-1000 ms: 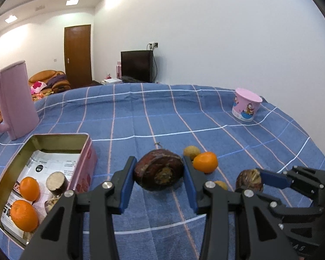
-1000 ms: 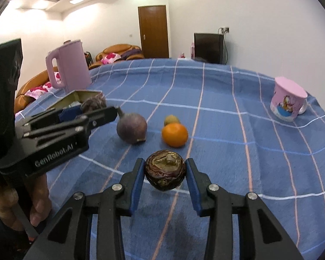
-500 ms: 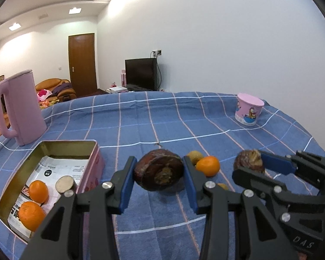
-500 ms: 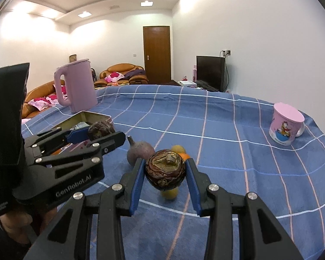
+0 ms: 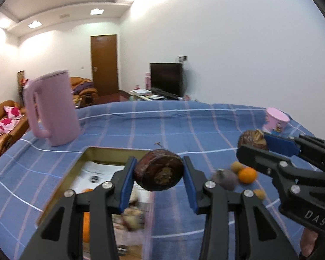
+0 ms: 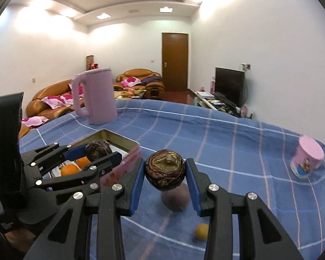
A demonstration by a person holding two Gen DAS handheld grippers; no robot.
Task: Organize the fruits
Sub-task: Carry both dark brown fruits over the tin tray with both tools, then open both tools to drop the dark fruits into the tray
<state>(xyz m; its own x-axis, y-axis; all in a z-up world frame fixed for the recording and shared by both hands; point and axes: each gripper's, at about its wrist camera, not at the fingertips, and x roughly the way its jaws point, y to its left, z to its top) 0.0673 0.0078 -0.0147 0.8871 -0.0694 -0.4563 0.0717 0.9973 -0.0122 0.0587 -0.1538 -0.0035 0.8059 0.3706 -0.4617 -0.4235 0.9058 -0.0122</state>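
Tin (image 5: pixel 91 151): I count two oranges (image 6: pixel 69 170) inside.
Left gripper (image 5: pixel 159 174): clamps one brown fruit (image 5: pixel 158 173).
Right gripper (image 6: pixel 165 171): clamps one dark fruit (image 6: pixel 165 170).

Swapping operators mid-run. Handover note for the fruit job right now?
Left gripper: shut on a dark brown fruit, raised by the tin.
Right gripper: shut on a second dark fruit, raised above the blue cloth.
Done: oranges lie in the tin along with other blurred pieces.
Left: drop both held fruits in; then the purple fruit, orange and two small yellow fruits on the cloth.
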